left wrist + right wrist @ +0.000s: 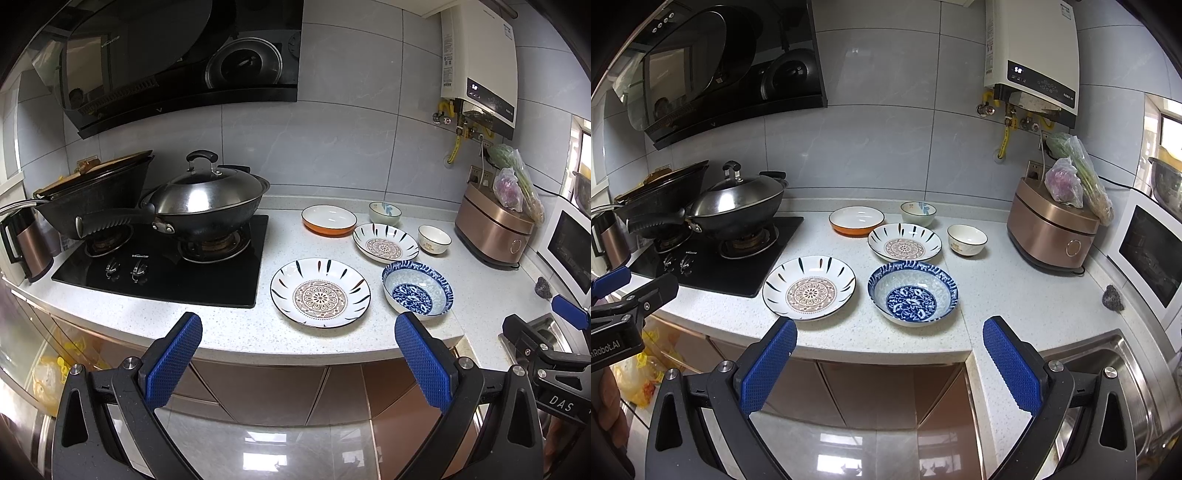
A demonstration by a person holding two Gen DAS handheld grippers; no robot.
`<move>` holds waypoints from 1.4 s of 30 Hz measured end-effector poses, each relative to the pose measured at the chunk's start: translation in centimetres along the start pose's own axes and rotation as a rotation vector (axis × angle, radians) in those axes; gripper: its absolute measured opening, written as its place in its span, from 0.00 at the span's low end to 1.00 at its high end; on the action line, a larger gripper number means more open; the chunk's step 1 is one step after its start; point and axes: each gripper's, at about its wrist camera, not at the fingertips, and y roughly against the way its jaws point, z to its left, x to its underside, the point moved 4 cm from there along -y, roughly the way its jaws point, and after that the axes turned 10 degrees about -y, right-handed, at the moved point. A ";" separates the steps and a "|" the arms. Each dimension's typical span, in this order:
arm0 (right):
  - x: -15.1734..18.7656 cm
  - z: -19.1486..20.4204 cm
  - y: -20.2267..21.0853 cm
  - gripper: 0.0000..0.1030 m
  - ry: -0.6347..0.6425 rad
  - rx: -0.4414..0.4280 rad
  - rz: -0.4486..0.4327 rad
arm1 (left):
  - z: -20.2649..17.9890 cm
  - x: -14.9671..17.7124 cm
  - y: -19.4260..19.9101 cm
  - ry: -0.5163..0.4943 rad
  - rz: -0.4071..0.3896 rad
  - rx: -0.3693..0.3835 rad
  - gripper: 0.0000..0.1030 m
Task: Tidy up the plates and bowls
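Starting w/ both grippers, left [298,330] & right [889,332], spread wide, holding nothing, short of the counter [1015,306]. Best: stack matching patterned plates [809,287] first, gripping by the rim.

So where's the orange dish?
In both views the orange dish sits at the back of the counter, between the stove's wok and the small floral bowl.
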 end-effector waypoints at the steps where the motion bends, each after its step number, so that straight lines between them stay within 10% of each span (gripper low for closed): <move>1: 0.0 0.0 0.0 1.00 0.000 0.000 0.000 | 0.0 0.0 0.0 0.000 0.000 0.000 0.99; 42: -0.6 3.5 -4.7 1.00 -0.016 0.026 0.000 | 2.8 -0.4 -5.3 -0.055 0.014 0.046 0.99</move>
